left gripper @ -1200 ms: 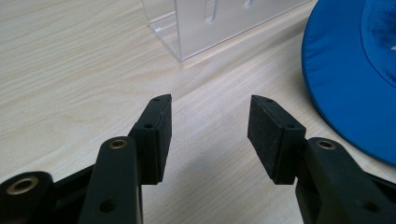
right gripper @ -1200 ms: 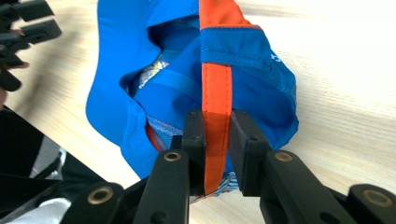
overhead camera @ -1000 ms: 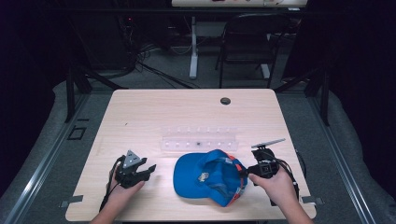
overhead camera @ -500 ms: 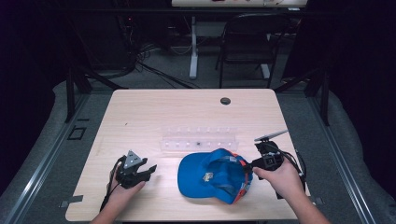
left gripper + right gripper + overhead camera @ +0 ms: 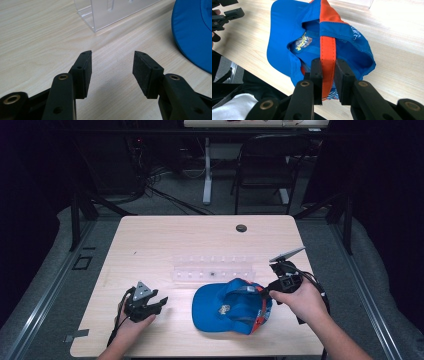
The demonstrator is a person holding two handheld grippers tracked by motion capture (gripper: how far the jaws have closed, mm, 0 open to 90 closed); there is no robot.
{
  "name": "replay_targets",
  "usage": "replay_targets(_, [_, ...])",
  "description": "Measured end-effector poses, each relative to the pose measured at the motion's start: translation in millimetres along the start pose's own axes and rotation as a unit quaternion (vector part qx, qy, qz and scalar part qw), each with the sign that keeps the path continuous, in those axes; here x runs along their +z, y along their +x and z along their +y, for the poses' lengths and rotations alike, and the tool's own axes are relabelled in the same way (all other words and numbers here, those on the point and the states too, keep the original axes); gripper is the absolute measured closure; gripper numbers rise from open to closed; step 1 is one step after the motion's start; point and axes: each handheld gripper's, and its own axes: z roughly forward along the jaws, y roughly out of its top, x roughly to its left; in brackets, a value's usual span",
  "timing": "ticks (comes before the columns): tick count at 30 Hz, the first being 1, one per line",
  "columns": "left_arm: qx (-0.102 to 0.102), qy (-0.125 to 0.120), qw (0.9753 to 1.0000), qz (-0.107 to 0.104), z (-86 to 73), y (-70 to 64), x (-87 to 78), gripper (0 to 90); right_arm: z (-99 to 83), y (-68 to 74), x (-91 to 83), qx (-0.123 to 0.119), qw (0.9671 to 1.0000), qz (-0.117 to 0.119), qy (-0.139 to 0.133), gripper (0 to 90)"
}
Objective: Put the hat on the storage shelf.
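Right gripper (image 5: 328, 82) is clamping the blue fabric cap's (image 5: 227, 306) orange band; keep lifting level (left gripper (image 5: 112, 72) gaping, idle).

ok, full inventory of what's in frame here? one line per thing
Blue fabric baseball cap with orange band: 1, blue and orange, near right of the table, lying with its inside showing, orange band clamped by the right gripper.
Clear plastic rack: 1, transparent, mid-table just beyond the cap.
Small round dark disc: 1, dark, far side of the table.
Light wooden table: 1, pale wood, centre.
Black folding chair: 1, black, on the floor beyond the table.
Left gripper: 1, black, jaws open over bare wood, near left.
Right gripper: 1, black, shut on the cap's band.
Hands: 2, one per gripper.
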Motion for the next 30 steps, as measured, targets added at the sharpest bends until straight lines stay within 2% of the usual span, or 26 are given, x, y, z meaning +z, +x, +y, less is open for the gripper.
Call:
replay_targets(4, [0.001,0.001,1.0,0.0,0.0,0.2,0.1,50.2,4.9,4.9,-4.4,-0.001,1.0,-0.003,0.004,77.9])
replay_targets(5, [0.001,0.001,1.0,0.0,0.0,0.2,0.2,50.3,6.8,5.3,-6.6,-0.008,0.9998,-0.004,0.016,78.0])
replay_targets(7, [0.0,0.0,1.0,0.0,0.0,0.1,0.2,50.2,8.3,7.1,-8.2,-0.009,0.9998,-0.007,0.019,77.9])
replay_targets(14, [-0.002,-0.001,1.0,-0.001,-0.1,-0.3,0.1,50.2,14.5,11.2,-14.2,0.002,0.9998,-0.005,0.021,78.0])
replay_targets(15, [-0.001,0.0,1.0,-0.001,-0.1,-0.2,0.1,50.2,16.3,10.3,-16.1,-0.005,0.9995,-0.005,0.032,78.0])
replay_targets(18, [-0.002,0.0,1.0,0.0,-0.1,-0.3,0.4,50.2,18.2,11.9,-17.0,0.003,0.9997,-0.004,0.025,78.0])
replay_targets(20, [-0.002,0.0,1.0,0.0,-0.1,-0.3,0.4,50.3,19.5,11.5,-18.7,-0.001,0.9995,-0.004,0.031,78.0])
replay_targets(24, [0.0,0.002,1.0,-0.001,-0.1,-0.6,0.6,50.2,23.5,14.6,-22.5,0.01,0.9995,-0.009,0.029,78.0])
replay_targets(26, [0.0,0.002,1.0,-0.001,-0.1,-0.6,0.6,50.2,26.3,14.8,-25.6,0.006,0.9993,-0.006,0.036,78.0])
replay_targets(28, [0.0,0.002,1.0,-0.001,-0.1,-0.6,0.3,50.2,27.5,16.7,-27.1,0.017,0.9994,0.0,0.031,78.1])
replay_targets(30, [0.0,0.002,1.0,-0.001,-0.1,-0.6,0.3,50.2,29.4,18.0,-29.8,0.017,0.9993,0.006,0.033,78.0])
